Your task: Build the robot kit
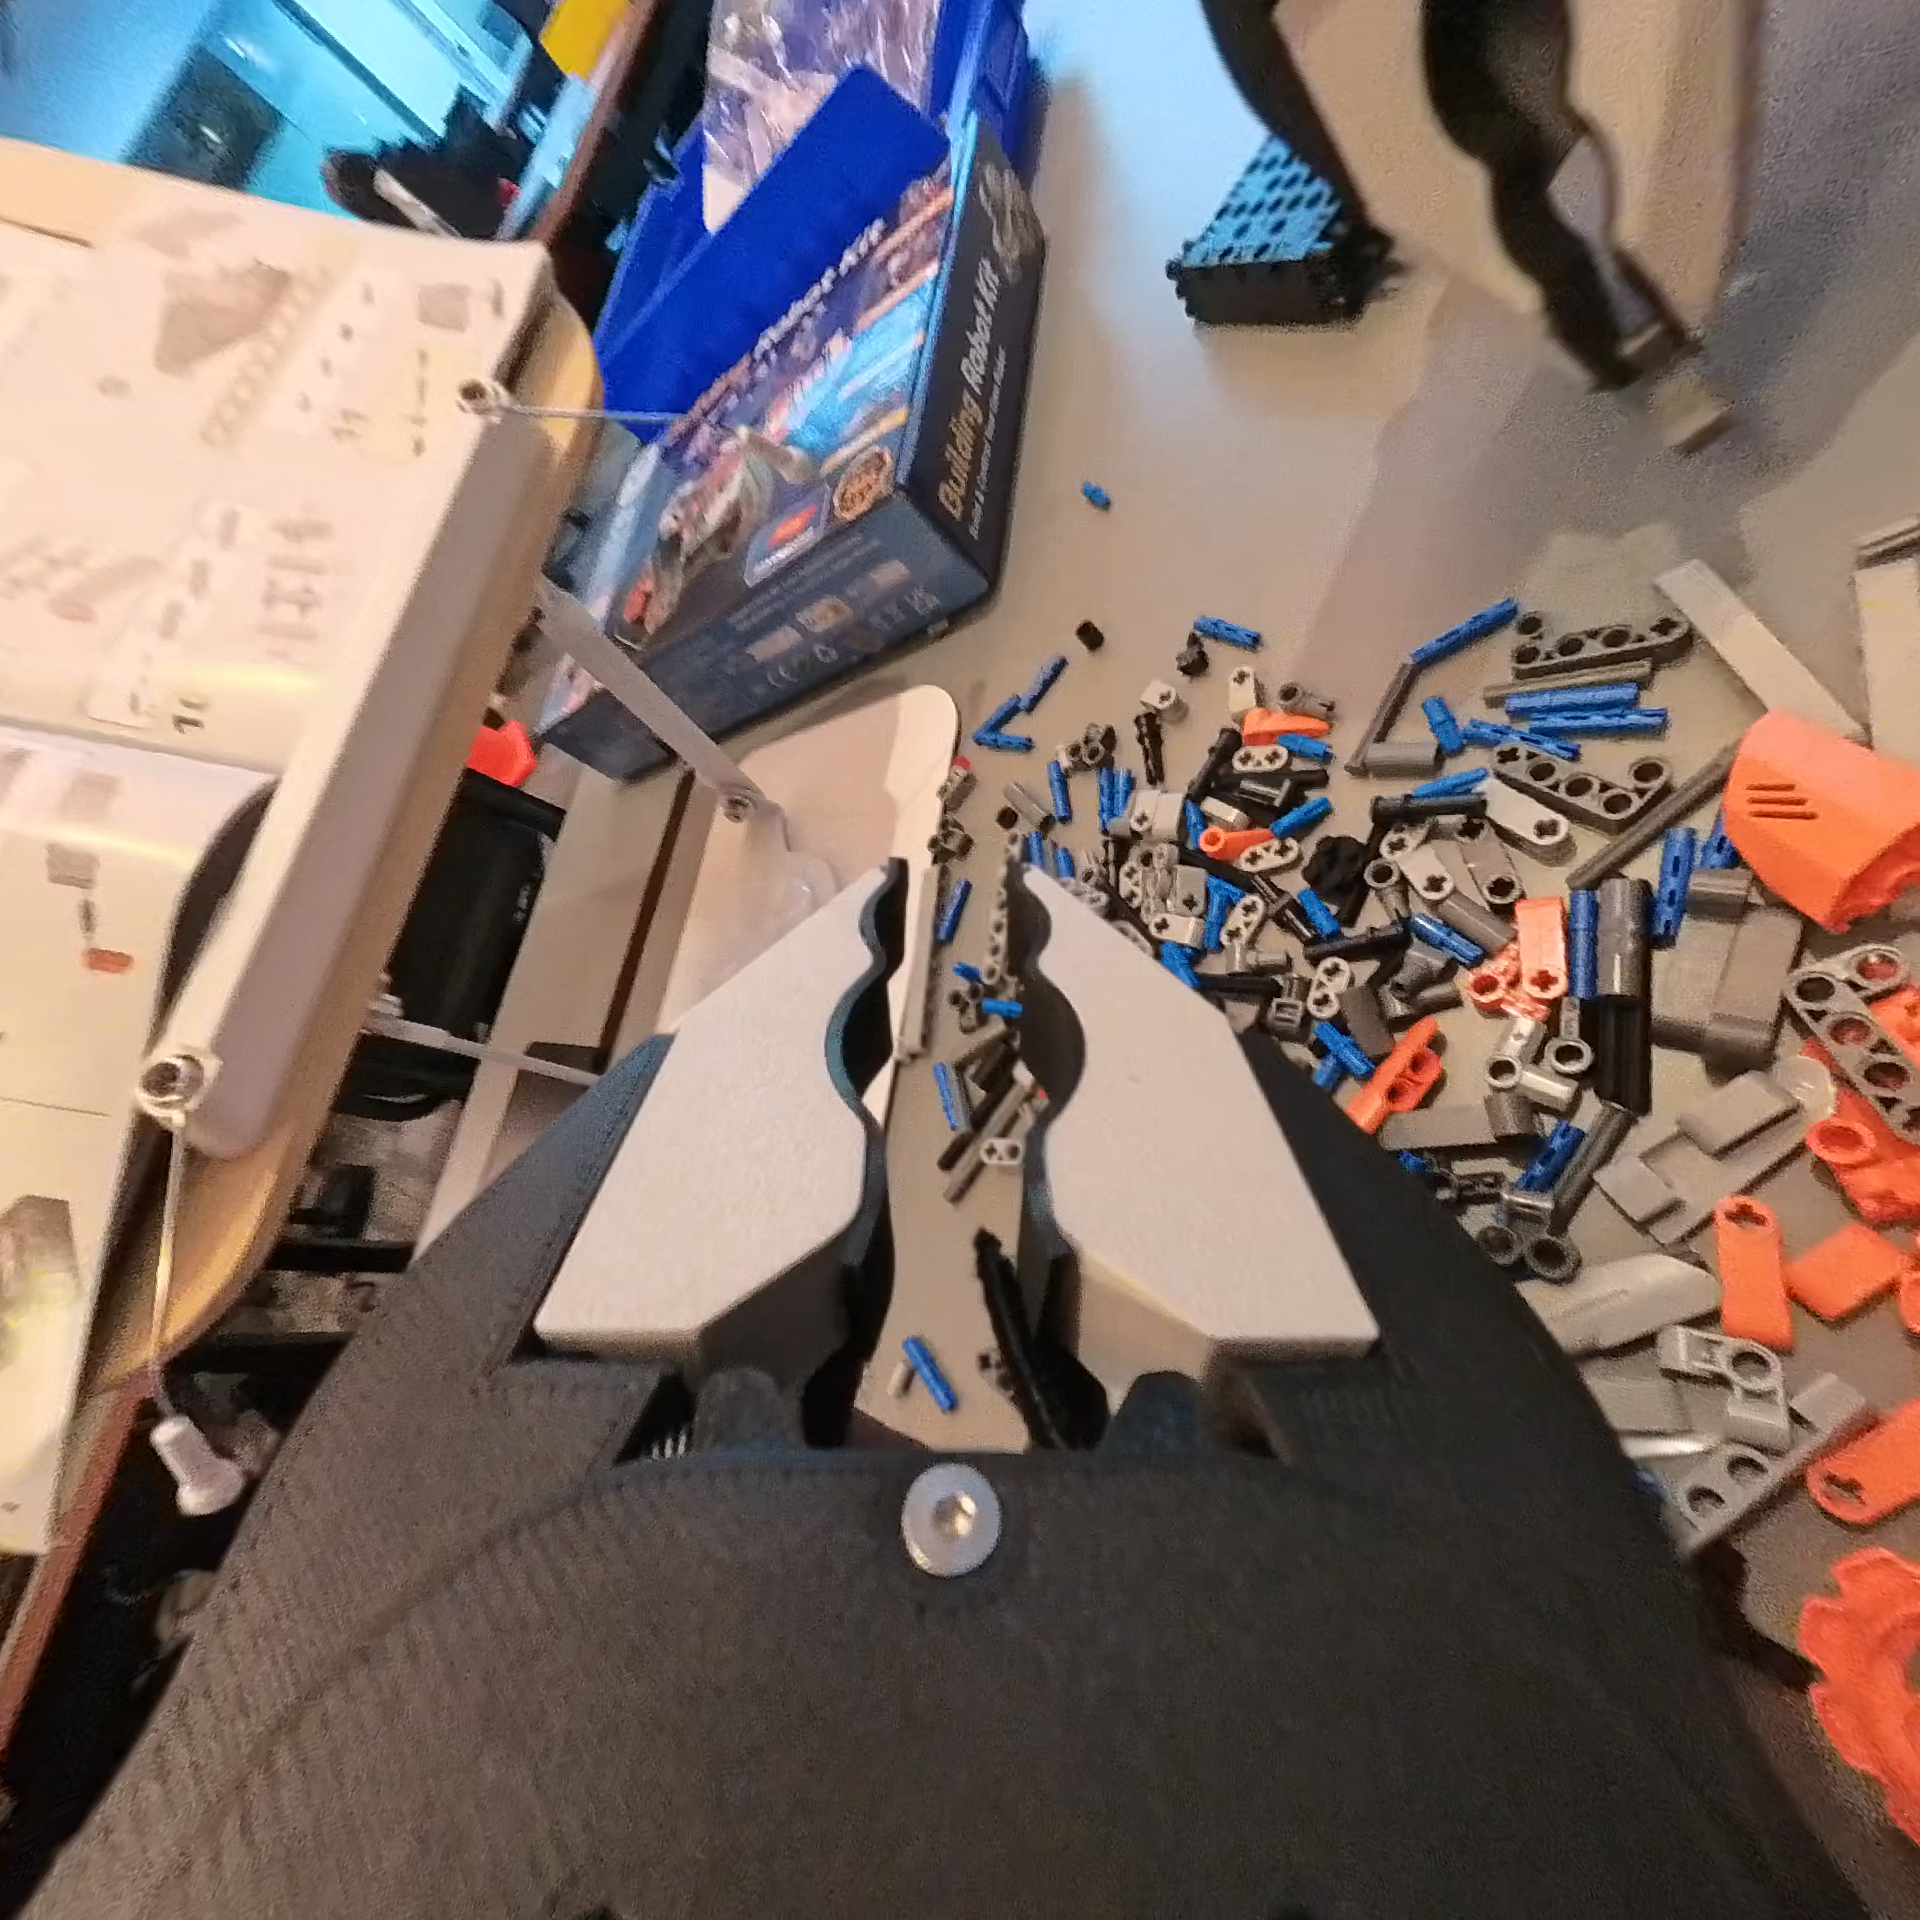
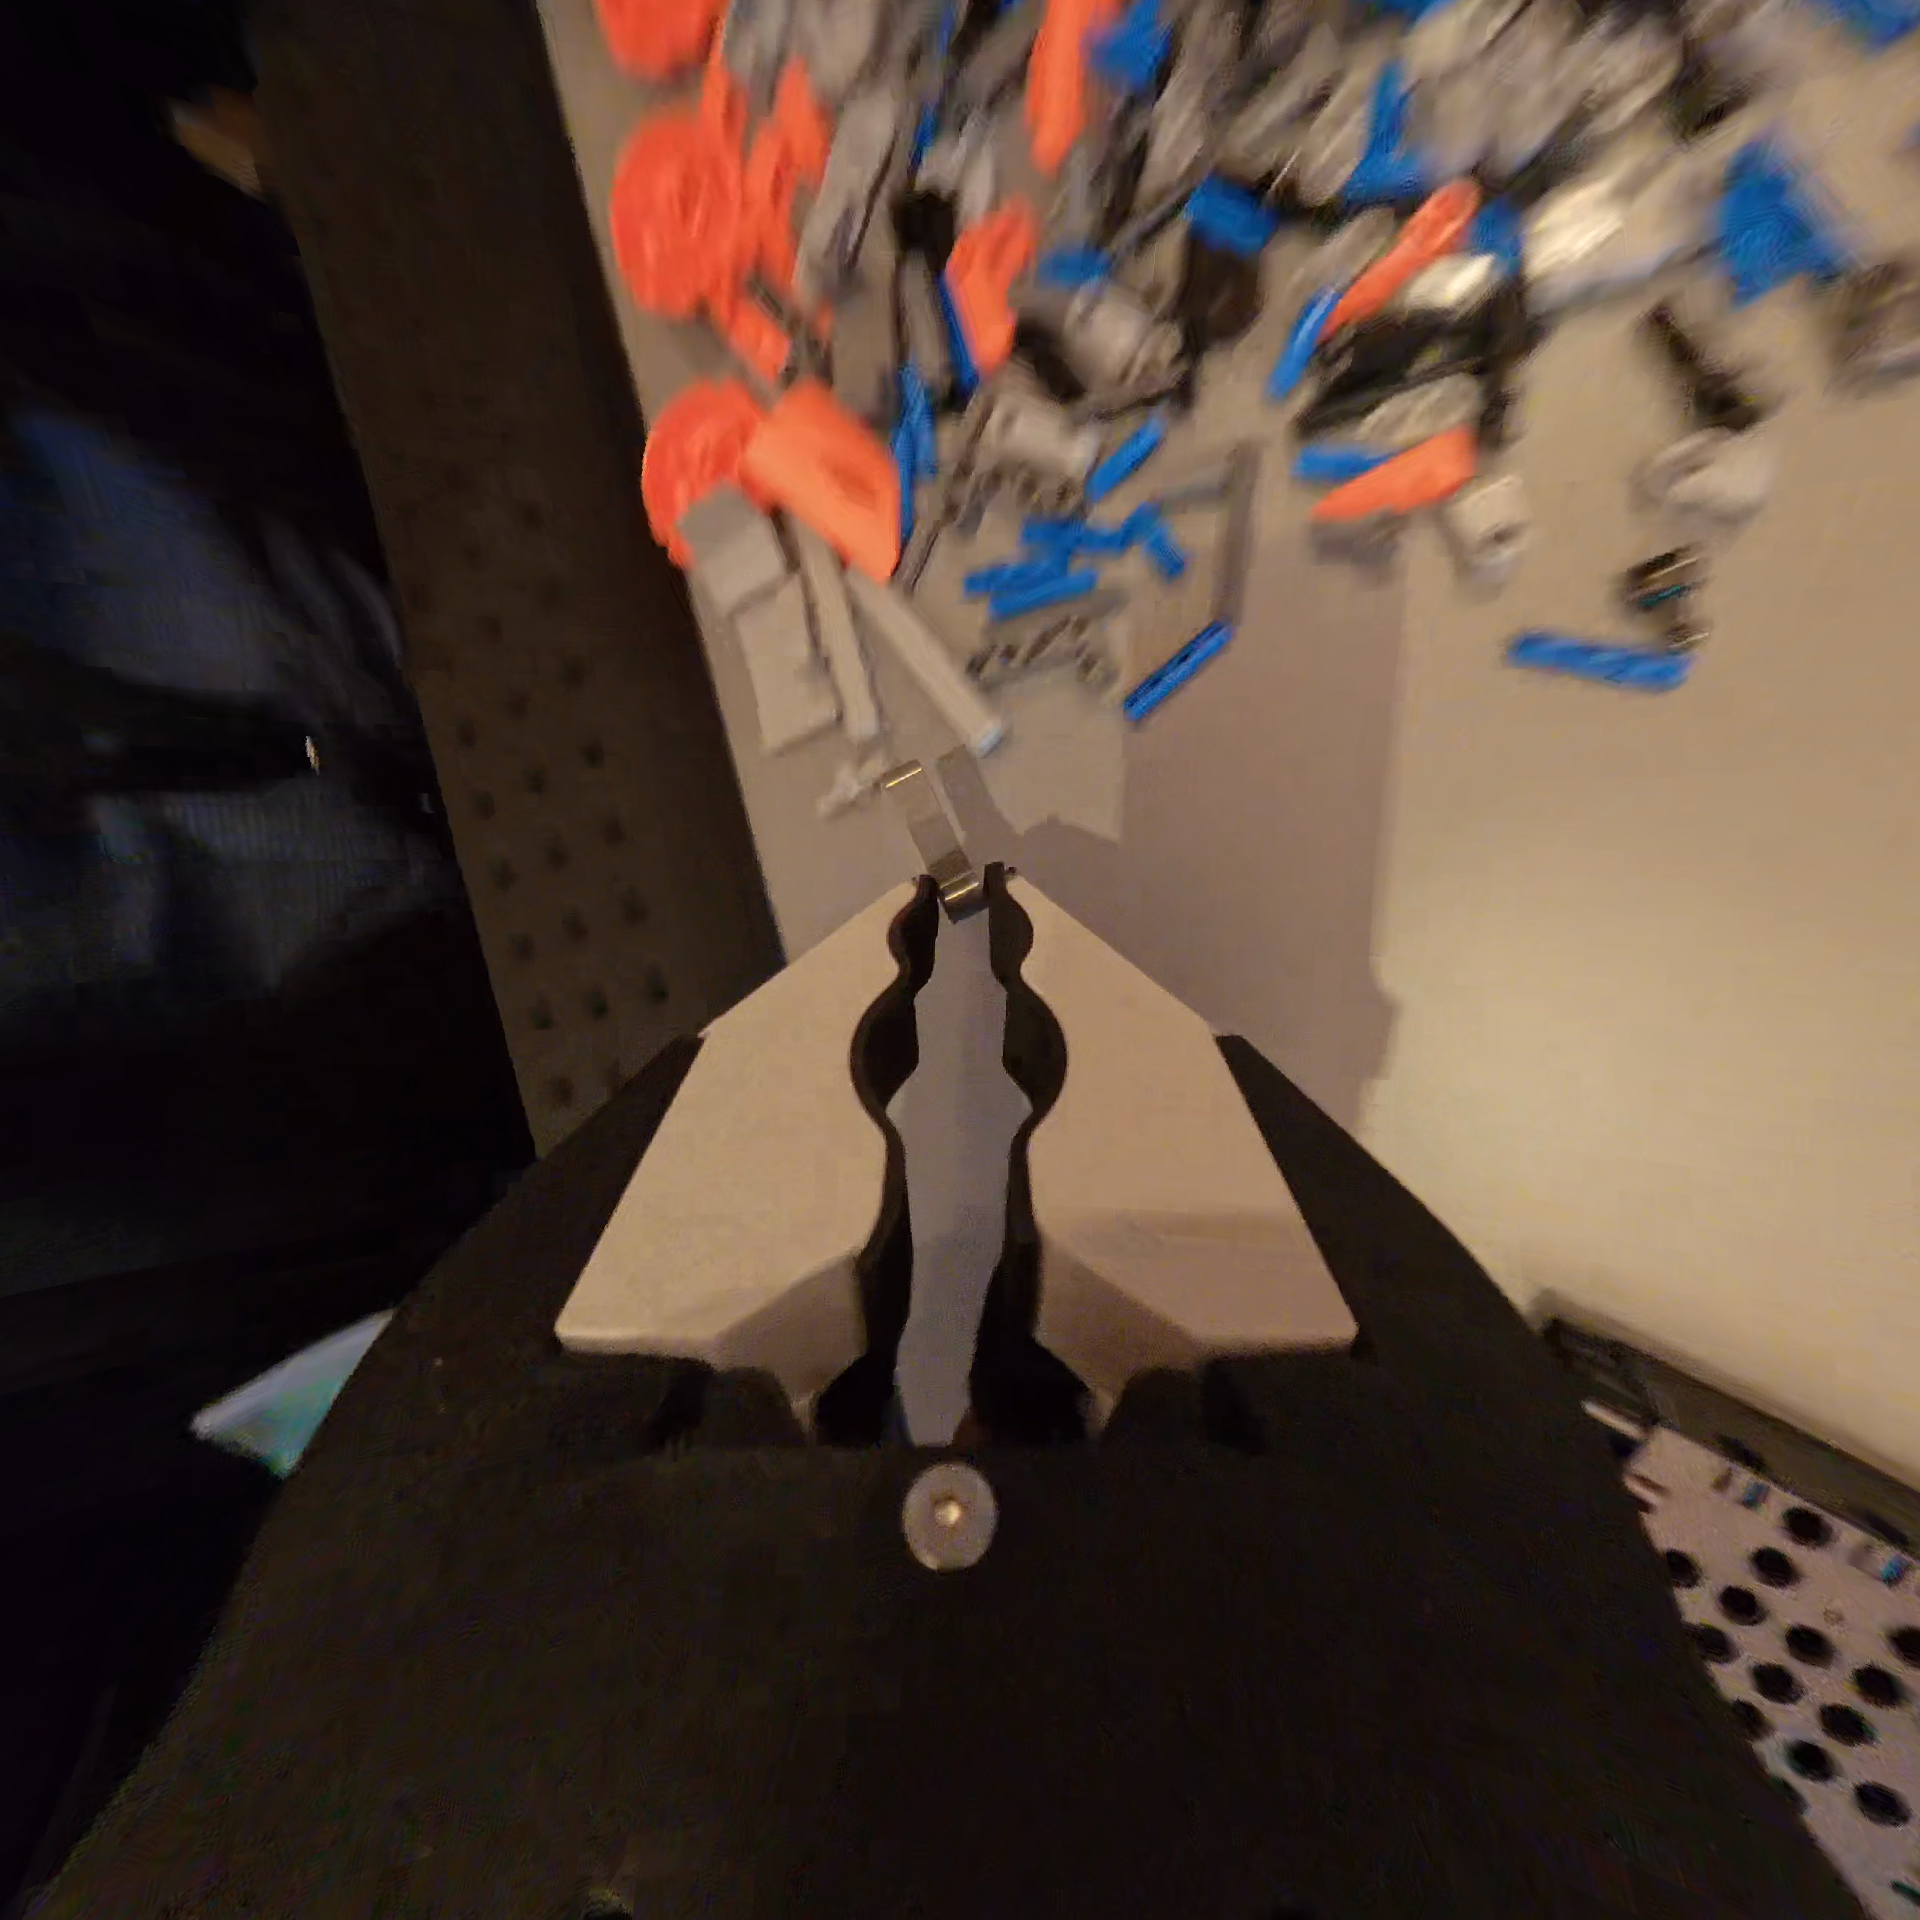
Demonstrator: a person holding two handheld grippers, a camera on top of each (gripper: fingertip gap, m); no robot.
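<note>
A pale grey bench [image 1: 1195,343] carries a loose heap of building-kit parts [image 1: 1455,935]: blue pins, grey and black beams, orange panels. At the far left stands the blue kit box [image 1: 831,468], with an instruction booklet on a stand [image 1: 239,520] nearer on the left. The left hand-held gripper [image 1: 956,894] hangs over the heap's left edge, jaws slightly apart, holding nothing. The right hand-held gripper [image 2: 961,896] pinches a small grey piece [image 2: 958,896] at its tips, near the heap. No assembled structure shows; parts lie unsorted.
</note>
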